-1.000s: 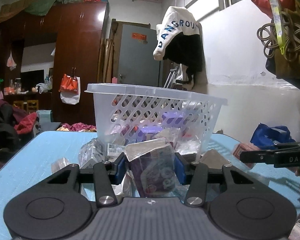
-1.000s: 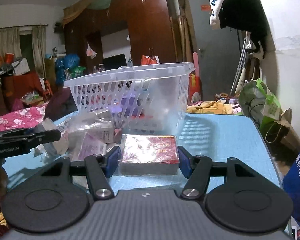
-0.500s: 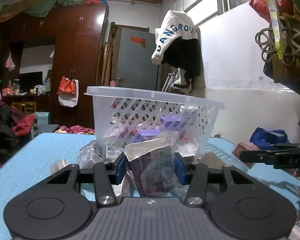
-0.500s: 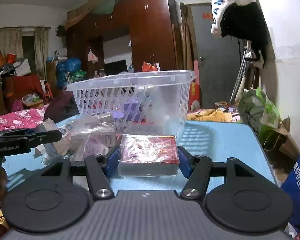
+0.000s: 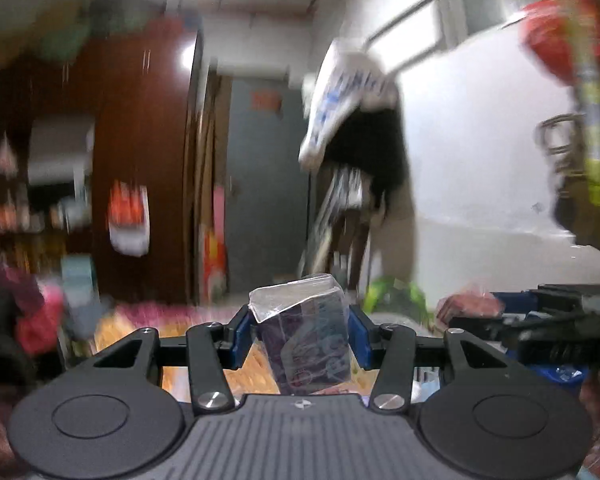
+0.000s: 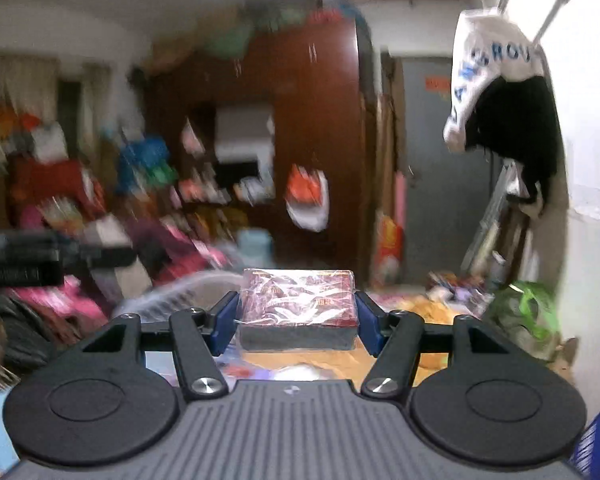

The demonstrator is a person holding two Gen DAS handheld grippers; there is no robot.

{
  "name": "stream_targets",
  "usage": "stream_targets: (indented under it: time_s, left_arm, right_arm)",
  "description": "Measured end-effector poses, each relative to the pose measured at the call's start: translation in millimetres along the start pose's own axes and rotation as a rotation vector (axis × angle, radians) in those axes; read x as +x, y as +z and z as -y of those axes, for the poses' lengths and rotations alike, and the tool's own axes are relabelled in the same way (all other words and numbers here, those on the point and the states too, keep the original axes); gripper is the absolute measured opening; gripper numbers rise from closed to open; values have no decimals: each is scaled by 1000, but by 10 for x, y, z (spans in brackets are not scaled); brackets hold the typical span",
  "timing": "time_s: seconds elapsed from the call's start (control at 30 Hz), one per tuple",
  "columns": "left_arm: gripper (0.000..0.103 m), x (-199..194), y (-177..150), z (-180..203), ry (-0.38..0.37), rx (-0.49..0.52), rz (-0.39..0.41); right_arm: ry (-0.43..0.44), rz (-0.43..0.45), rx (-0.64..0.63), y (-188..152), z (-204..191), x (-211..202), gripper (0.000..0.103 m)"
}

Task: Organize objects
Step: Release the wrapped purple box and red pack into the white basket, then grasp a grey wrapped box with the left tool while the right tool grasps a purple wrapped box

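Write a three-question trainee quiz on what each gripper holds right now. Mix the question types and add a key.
1. True or false: the left gripper is shut on a purple carton in clear plastic wrap.
2. The flat box in shiny wrap between the right gripper's fingers is: A) green B) dark red C) yellow.
3. Fill in: the white garment with blue lettering hangs on the ___ side of the right wrist view.

Key: 1 true; 2 B; 3 right.

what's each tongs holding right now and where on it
Left tongs clamp a purple plastic-wrapped pack by its two sides; right tongs clamp a red wrapped box by its short ends.
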State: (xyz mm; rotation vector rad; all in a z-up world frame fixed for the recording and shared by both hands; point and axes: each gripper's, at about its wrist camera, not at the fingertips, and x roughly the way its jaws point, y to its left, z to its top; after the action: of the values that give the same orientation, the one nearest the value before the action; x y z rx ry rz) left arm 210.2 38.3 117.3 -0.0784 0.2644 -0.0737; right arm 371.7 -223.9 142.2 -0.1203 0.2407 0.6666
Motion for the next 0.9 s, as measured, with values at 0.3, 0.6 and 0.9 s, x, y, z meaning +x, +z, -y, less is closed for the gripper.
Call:
stream_targets:
  time_s: [0.3,0.6,0.9]
  left_arm:
    - [80,505,-144,-197,29,-48,-143]
    - [94,-552,-931,-389,97,-76,-125]
    - [61,-484,-1503,-716,212,-141,-300]
  right_arm:
    - [-105,-95,-53,-98,18,427,103]
    - [137,-123,91,-1124,-250,-491,103]
    - [200,-215,82,-1501,-493,-289,91]
